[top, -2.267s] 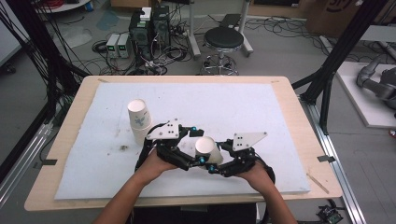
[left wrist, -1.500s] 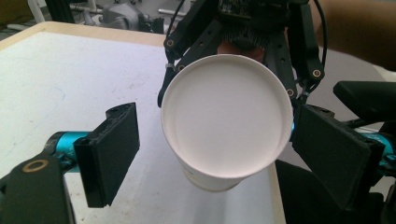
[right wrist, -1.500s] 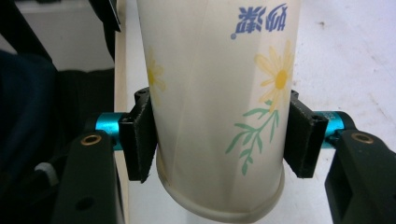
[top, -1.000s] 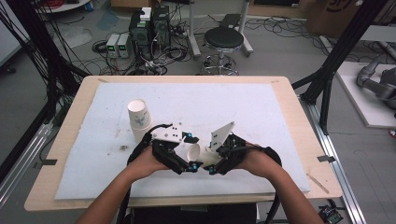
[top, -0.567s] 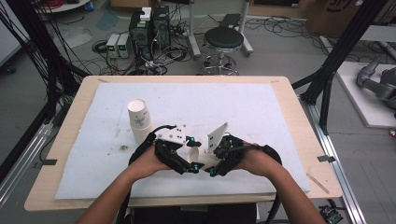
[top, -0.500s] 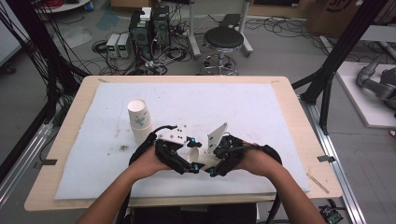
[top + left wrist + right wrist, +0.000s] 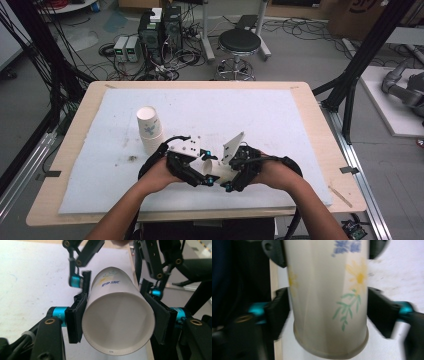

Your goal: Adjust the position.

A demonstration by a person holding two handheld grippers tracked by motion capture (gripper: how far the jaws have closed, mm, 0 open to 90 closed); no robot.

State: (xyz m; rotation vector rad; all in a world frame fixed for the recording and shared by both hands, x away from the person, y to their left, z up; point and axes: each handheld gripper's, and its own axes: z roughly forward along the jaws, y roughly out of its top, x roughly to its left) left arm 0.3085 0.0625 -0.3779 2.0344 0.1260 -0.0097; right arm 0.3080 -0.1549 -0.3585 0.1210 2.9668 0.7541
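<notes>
A white paper cup [image 7: 208,166] with blue print and a flower pattern lies on its side in the air between both grippers, near the table's front edge. My left gripper [image 7: 201,176] is shut on it close to the rim. In the left gripper view, the cup's [image 7: 117,317] open mouth faces the camera with the pads [image 7: 78,315] pressed to both sides. My right gripper [image 7: 226,179] is shut on the base end. In the right gripper view, the cup's [image 7: 324,290] bottom points toward the camera and a black pad [image 7: 279,311] sits on each side.
Another paper cup [image 7: 150,127] stands upright at the left of the white mat [image 7: 280,125], apparently nested in a second one. The wooden table edge [image 7: 200,215] runs just under the hands. A stool [image 7: 239,42] and cables lie on the floor beyond the table.
Since 2.3 s ago both hands have drawn closer together and rolled, and the right gripper's grey plate has tipped up. Over the last half second almost nothing has moved.
</notes>
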